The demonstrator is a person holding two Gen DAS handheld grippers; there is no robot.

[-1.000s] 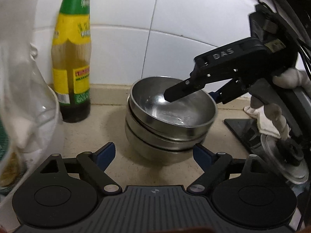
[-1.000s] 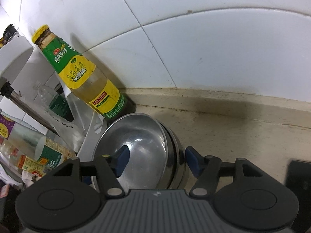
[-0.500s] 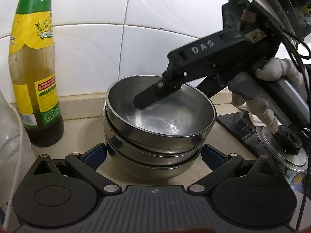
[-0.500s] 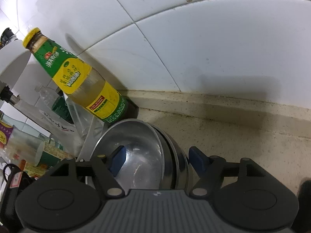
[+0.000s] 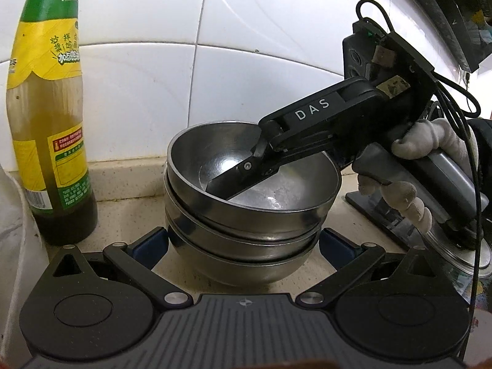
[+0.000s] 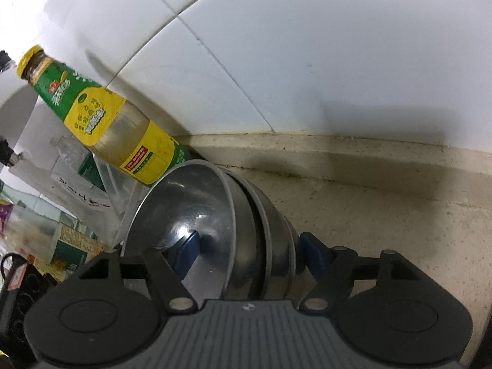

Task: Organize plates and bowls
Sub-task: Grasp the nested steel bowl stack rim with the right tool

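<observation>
Straddling the stack of nested round stainless-steel bowls (image 5: 252, 215), the left gripper (image 5: 244, 243) has just spread its jaws wide; both pads stand clear of the stack's base. The stack sits just beside the tall green-and-yellow sauce bottle (image 5: 49, 117). One right gripper (image 6: 250, 247) finger reaches inside the top bowl, one outside; contact cannot be told. Next: close on the rim wall.

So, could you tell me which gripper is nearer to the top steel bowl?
Right gripper: one finger inside the top steel bowl, one outside the stack. Left gripper straddles the bottom bowl, lower down.
</observation>
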